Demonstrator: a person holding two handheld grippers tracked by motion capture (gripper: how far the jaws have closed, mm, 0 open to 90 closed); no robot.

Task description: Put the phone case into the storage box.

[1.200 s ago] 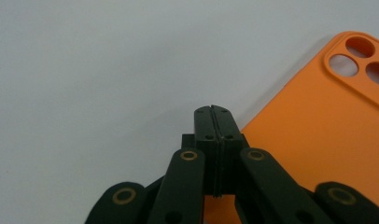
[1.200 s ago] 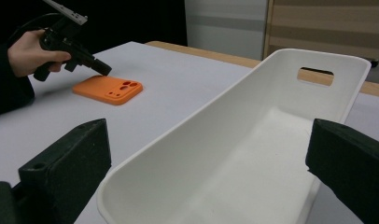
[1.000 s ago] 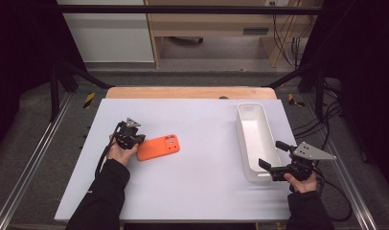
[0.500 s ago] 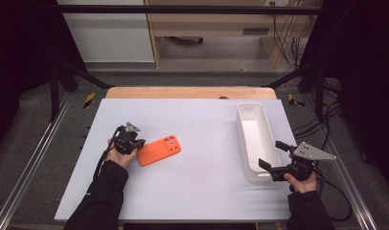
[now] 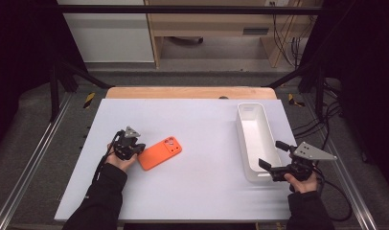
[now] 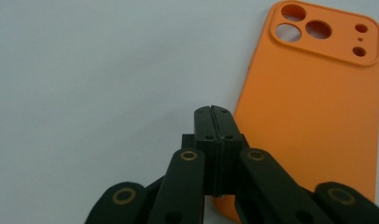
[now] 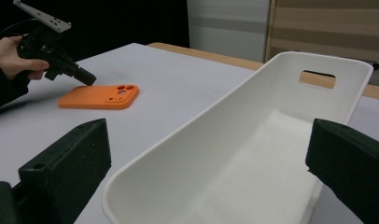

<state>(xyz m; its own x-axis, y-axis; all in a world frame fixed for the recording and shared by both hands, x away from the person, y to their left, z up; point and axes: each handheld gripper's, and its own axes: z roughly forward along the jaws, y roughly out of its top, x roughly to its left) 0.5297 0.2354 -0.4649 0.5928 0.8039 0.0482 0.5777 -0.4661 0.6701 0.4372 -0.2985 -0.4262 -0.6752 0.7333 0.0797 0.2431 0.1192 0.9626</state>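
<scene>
High view: my left gripper (image 5: 135, 147) has its jaws pressed together, holding nothing, with the orange phone case (image 5: 159, 152) flat at its 3 o'clock; my right gripper (image 5: 271, 163) gapes wide around the white bin's (image 5: 250, 139) near end.

Orange phone case (image 6: 313, 116) (lower end behind closed jaws, cut off)

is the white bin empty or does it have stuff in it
Empty: the bin shows only its bare white floor and walls, and the orange phone case lies outside on the table.
</scene>
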